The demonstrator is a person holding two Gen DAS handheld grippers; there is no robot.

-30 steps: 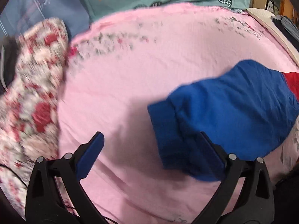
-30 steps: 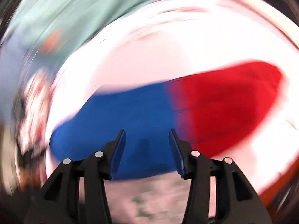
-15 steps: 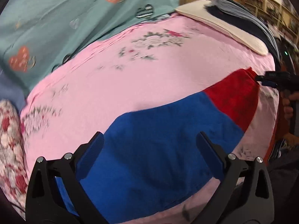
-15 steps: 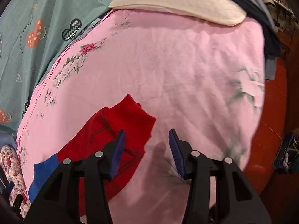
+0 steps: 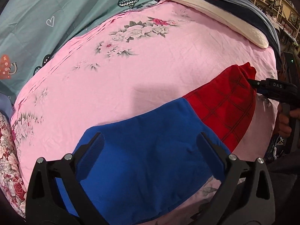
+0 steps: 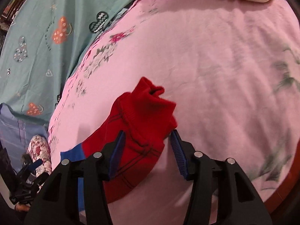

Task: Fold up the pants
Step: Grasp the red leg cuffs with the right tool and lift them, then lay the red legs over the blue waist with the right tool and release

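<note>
The pants [image 5: 150, 161] lie flat on the pink floral bedsheet [image 5: 131, 71], blue at the waist end and red with dark grid lines at the leg end [image 5: 226, 105]. My left gripper [image 5: 150, 140] is open, its jaws spread over the blue part. My right gripper [image 6: 148, 136] is open with the red ribbed cuff [image 6: 150, 110] between its jaws; whether the pads touch it I cannot tell. The right gripper also shows in the left wrist view [image 5: 253, 83] at the cuff. The left gripper shows far left in the right wrist view [image 6: 28, 170].
A teal quilt with heart prints [image 5: 46, 18] lies at the back. A cream pillow [image 5: 225, 13] with dark folded clothes [image 5: 243, 9] sits at the back right. A red floral cloth [image 5: 9, 159] is at the left. The bed edge [image 6: 281, 187] runs close on the right.
The right gripper has moved forward onto the red cuff, which now sits between its jaws. The left gripper holds its place over the blue part.
</note>
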